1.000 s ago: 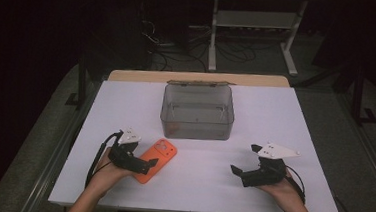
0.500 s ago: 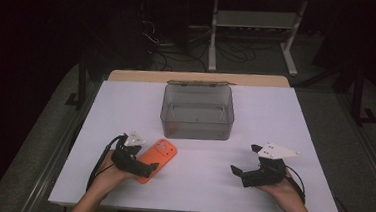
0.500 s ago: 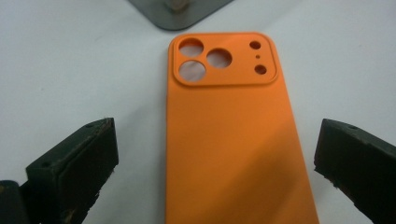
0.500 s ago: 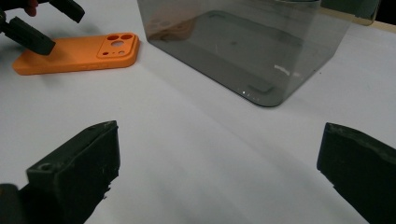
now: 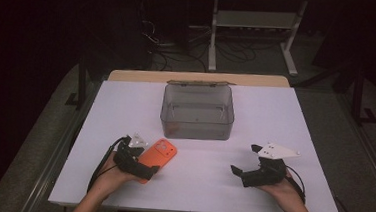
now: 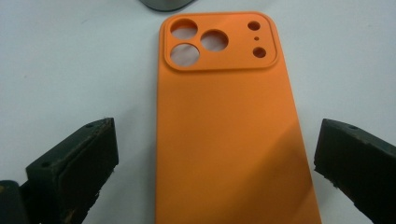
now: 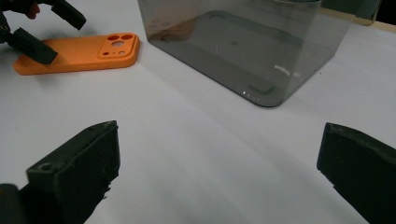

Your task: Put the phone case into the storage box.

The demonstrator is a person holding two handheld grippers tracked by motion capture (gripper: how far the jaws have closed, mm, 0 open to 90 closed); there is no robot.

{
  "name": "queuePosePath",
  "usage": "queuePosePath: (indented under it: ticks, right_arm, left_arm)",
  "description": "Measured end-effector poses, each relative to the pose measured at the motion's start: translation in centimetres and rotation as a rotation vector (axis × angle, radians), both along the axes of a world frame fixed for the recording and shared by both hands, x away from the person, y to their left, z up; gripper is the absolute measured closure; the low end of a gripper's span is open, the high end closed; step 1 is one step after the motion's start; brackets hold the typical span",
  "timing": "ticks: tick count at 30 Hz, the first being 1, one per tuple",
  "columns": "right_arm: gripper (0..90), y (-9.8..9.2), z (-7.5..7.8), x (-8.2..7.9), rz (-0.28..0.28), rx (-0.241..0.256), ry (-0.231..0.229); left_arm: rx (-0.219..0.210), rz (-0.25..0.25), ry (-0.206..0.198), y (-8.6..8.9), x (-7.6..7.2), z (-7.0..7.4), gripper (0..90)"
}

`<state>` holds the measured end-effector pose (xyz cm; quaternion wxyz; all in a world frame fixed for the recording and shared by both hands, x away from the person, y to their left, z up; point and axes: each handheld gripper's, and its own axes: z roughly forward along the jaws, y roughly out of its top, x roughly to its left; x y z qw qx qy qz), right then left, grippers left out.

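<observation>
On the white table (image 5: 194,196), near front edge: all activity is found here.
Phone case (image 6: 229,135): orange, laid flat, camera cutouts pointed toward the smoky box (image 5: 198,111).
Left gripper (image 5: 144,167): jaws spread, set either side of the case's near end, no grip made.
Right gripper (image 5: 239,173): jaws spread, nothing held, kept well apart from the case.
</observation>
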<state>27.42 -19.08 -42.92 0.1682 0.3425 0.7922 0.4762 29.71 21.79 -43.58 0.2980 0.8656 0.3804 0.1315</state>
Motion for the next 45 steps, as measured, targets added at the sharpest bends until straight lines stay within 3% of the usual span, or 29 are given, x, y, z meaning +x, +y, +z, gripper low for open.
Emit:
queuePosePath:
  ticks: [24,39,45]
  right_arm:
    - [0.0,0.0,0.04,-0.04,-0.001,0.003,0.0]
    - [0.0,0.03,0.04,-0.05,0.001,0.003,-0.001]
    - [0.0,0.04,0.03,-0.04,0.001,0.003,0.001]
  left_arm:
    - [0.047,-0.029,0.04,-0.58,-0.14,-0.66,0.0]
    - [0.078,-0.033,0.04,-0.75,-0.23,-0.71,0.2]
    - [0.078,-0.038,0.04,-0.7,-0.29,-0.53,6.3]
